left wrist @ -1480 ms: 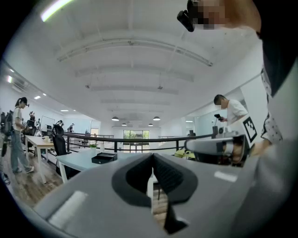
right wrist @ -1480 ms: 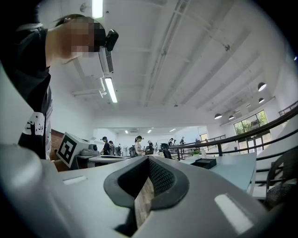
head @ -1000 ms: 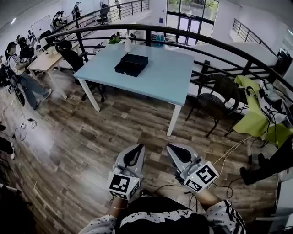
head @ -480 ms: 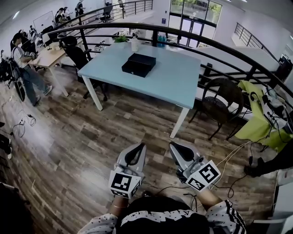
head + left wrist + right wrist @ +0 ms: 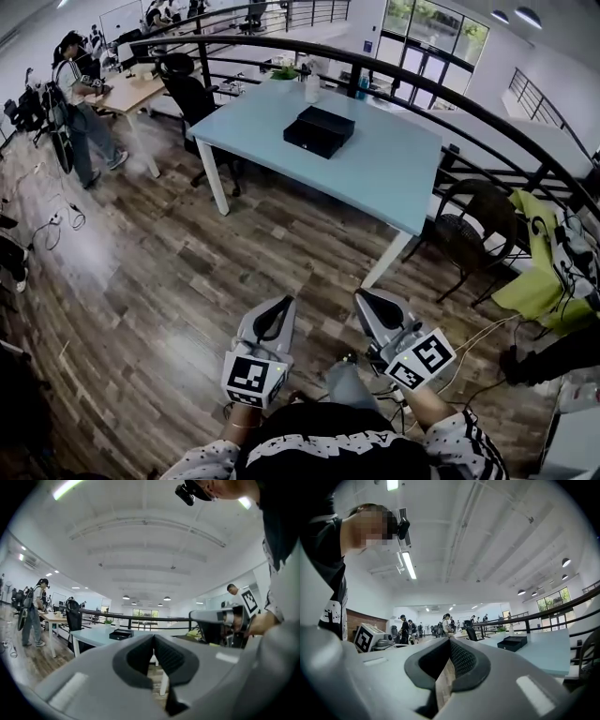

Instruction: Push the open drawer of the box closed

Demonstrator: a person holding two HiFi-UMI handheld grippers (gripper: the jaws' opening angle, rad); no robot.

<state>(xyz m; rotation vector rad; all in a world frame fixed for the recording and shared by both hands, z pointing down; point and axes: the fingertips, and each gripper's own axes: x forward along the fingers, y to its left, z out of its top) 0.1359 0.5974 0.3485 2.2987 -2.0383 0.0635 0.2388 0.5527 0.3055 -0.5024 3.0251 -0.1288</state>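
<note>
Nothing is done yet. The box (image 5: 319, 130) sits on the desk (image 5: 394, 178) in the upper middle of the head view, too far off to judge its drawer. My left gripper (image 5: 283, 302) and right gripper (image 5: 362, 297) hang low in the frame, well apart from it, fingers pressed together on nothing. The approach and push are still ahead.

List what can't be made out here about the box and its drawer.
- Drawer: in the head view the black box on the table is too small to show whether a drawer stands open.
- Left gripper view: black box tiny beyond the left hand-held gripper; front unreadable.
- Right gripper view: black box small and dark, no drawer seam readable.
- Items at the table's far edge, head view: too small to name.
</note>
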